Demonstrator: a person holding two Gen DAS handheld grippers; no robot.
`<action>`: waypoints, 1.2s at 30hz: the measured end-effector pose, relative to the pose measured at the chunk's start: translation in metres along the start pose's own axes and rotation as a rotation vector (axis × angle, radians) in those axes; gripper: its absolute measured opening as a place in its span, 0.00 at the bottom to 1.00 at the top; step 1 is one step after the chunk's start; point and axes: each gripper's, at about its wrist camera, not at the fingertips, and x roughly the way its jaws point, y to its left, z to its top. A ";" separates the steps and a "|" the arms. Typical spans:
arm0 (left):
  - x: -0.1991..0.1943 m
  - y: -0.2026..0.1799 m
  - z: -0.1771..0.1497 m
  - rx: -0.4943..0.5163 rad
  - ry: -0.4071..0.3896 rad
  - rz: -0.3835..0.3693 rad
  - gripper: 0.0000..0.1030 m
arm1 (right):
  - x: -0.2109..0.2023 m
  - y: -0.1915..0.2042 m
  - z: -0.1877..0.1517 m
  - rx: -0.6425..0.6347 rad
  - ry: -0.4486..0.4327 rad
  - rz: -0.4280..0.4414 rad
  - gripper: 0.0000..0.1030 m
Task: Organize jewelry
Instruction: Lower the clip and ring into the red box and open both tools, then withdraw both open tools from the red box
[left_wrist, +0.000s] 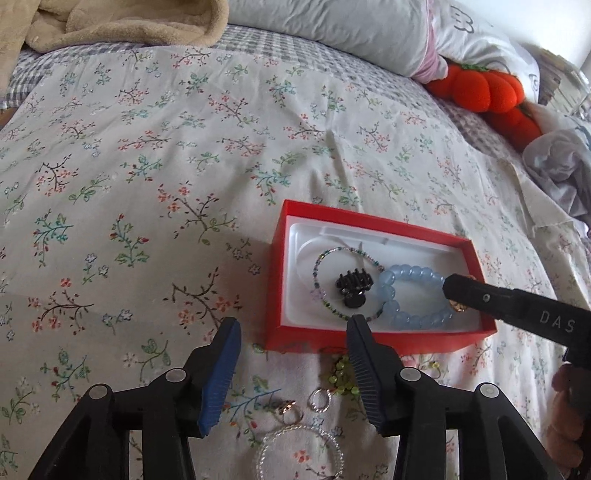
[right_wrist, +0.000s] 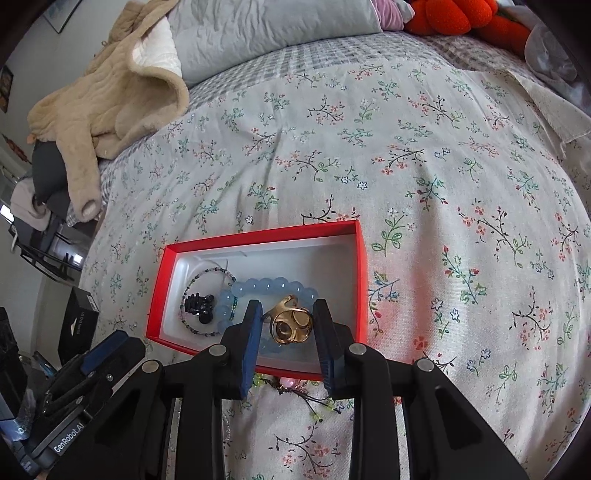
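gold ring: (right_wrist: 291, 325) lower centre of the right wrist view, between the right tongs (right_wrist: 288, 334), over the red box (right_wrist: 258, 236). Can't tell if pads grip it or it has dropped onto the beads.
right tongs: part open around the ring; contact on either pad not resolvable. Left view shows only a sliver of gold at the tip.
red box: white tray inside, centre-right of the left wrist view. Holds blue bead bracelet (left_wrist: 413, 295), thin multicolour bead bracelet (left_wrist: 332, 284), black hair claw clip (left_wrist: 352, 291) lying inside the thin loop.
left tongs: (left_wrist: 293, 373) wide open, holding nothing, bottom of frame just short of the box's near wall.
still loose on bed: small silver ring (left_wrist: 319, 400), gold-tone ring (left_wrist: 290, 410), clear bead bracelet (left_wrist: 299, 454), green bead piece (left_wrist: 341, 374), all between the left fingers.
risk: ring lands on the rounded blue beads and rolls, likely staying inside the walls. Soft bedspread (left_wrist: 184, 147) lets the box tilt if a finger presses its rim. Left tongs closing here could snag two pieces at once.
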 end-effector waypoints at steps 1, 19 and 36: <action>0.000 0.002 -0.001 -0.003 0.010 0.008 0.56 | -0.001 0.000 0.000 -0.002 0.002 0.004 0.31; 0.000 0.017 -0.053 -0.038 0.204 0.034 0.66 | -0.046 -0.002 -0.050 -0.099 0.030 -0.056 0.56; 0.013 0.029 -0.083 -0.105 0.270 -0.027 0.54 | -0.026 -0.038 -0.078 0.016 0.172 -0.084 0.57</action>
